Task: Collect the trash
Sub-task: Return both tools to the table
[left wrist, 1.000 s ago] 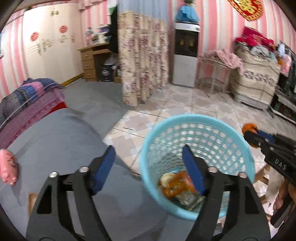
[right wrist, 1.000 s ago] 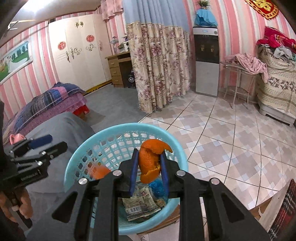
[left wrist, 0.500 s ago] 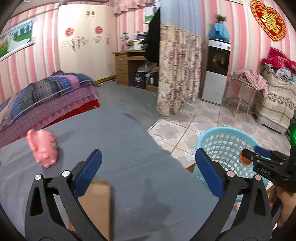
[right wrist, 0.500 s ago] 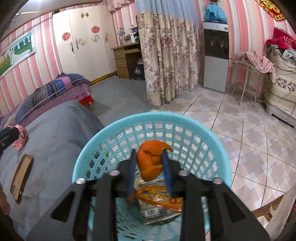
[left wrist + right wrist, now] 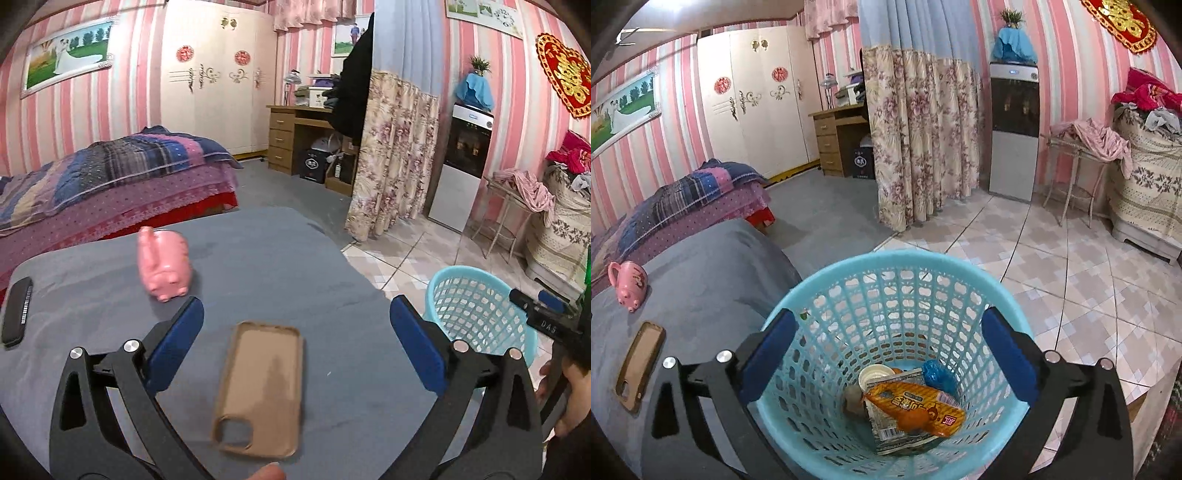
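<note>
Now empty-jawed, the right gripper [image 5: 886, 354] hangs over the pale-blue plastic lattice basket [image 5: 960, 273].

Its fingers are opening wide; the orange peel pinched a moment ago has dropped among wrappers [image 5: 916, 406] below them. The left gripper [image 5: 295, 343], wide and empty, has swung to the grey-covered table [image 5: 277, 258], a tan phone case [image 5: 258, 387] between its fingers.

Left wrist angled down over grey-clothed tabletop [image 5: 277, 258]; right wrist close above light-blue plastic lattice basket [image 5: 849, 273]; both sharing tan phone case [image 5: 258, 391].
</note>
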